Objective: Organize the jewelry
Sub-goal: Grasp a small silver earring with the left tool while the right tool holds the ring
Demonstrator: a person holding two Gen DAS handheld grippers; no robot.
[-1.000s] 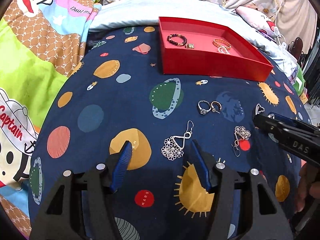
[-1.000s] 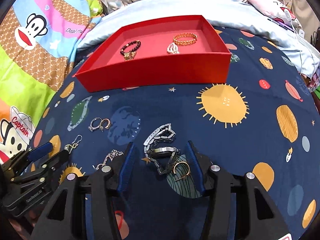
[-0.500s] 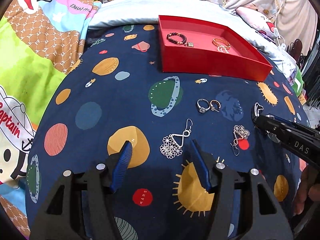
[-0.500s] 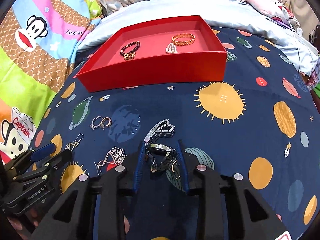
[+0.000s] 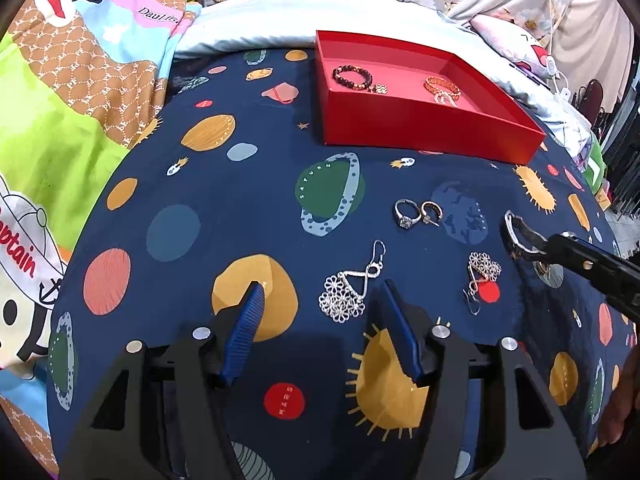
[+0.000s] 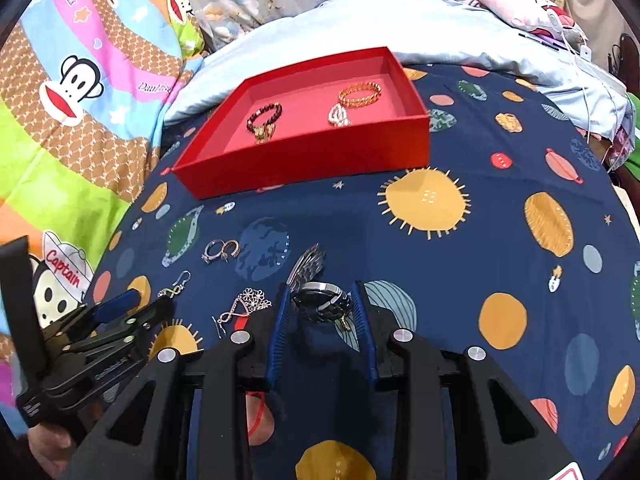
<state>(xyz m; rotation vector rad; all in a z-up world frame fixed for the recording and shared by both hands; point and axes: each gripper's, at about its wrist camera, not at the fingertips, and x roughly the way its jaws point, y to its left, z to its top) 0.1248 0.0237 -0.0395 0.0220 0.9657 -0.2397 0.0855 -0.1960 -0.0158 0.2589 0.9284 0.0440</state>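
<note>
A red tray [image 5: 420, 132] [image 6: 304, 168] at the back of the navy planet blanket holds a dark bead bracelet [image 5: 352, 77] [image 6: 264, 115], a gold bracelet [image 5: 442, 85] [image 6: 359, 95] and a small pearl piece [image 6: 339, 116]. My right gripper [image 6: 322, 304] is shut on a metal wristwatch [image 6: 323, 305], its band [image 6: 308, 266] hanging forward; it also shows in the left wrist view [image 5: 516, 232]. My left gripper [image 5: 322, 312] is open over a silver flower earring [image 5: 352, 288]. A second flower earring [image 5: 480, 276] [image 6: 246, 306] and two rings [image 5: 418, 213] [image 6: 221, 250] lie on the blanket.
Cartoon-print bedding [image 5: 60, 120] lies to the left, pale blue bedding [image 6: 480, 44] and pillows behind the tray. The blanket falls away at the right edge [image 5: 608, 216].
My right gripper closed on the wristwatch and lifted it off the blanket. My left gripper stayed open, nearly still over the flower earring.
</note>
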